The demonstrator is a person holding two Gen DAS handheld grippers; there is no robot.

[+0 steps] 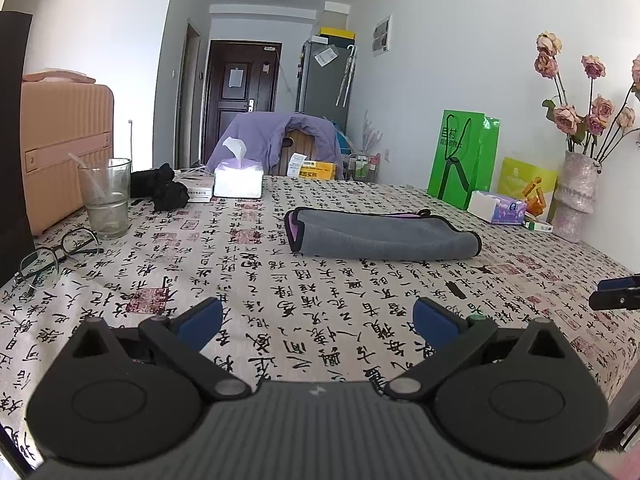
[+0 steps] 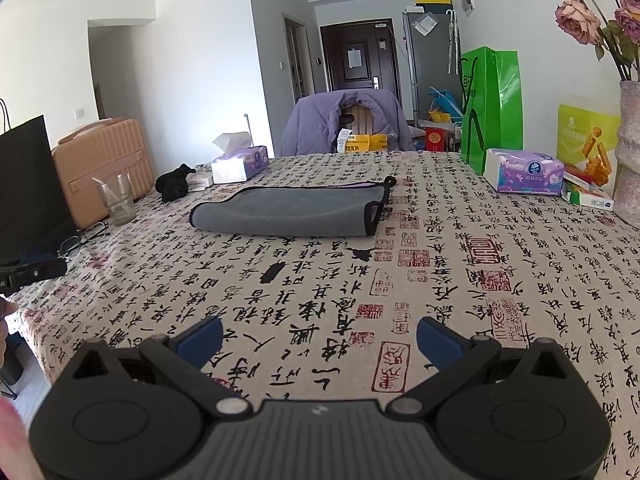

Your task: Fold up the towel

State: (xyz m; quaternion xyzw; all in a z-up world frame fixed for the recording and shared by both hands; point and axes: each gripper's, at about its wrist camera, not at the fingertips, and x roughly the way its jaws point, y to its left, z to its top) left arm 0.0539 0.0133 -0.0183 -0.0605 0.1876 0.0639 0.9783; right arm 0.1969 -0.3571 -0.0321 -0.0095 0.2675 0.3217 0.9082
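Observation:
A grey towel [image 1: 384, 236] with black edging and a purple inner side lies folded on the calligraphy-print tablecloth [image 1: 280, 300], toward the table's far middle. It also shows in the right wrist view [image 2: 292, 212]. My left gripper [image 1: 318, 320] is open and empty, well short of the towel, near the front edge. My right gripper [image 2: 319, 338] is open and empty, also well back from the towel. The right gripper's tip shows at the right edge of the left wrist view [image 1: 616, 294].
On the left stand a glass [image 1: 107, 196], spectacles [image 1: 56, 256], a black cloth [image 1: 164, 186], a tissue box [image 1: 239, 182] and a pink suitcase [image 1: 60, 148]. On the right stand a green bag [image 1: 460, 156], a tissue pack [image 1: 498, 206] and a flower vase [image 1: 578, 196].

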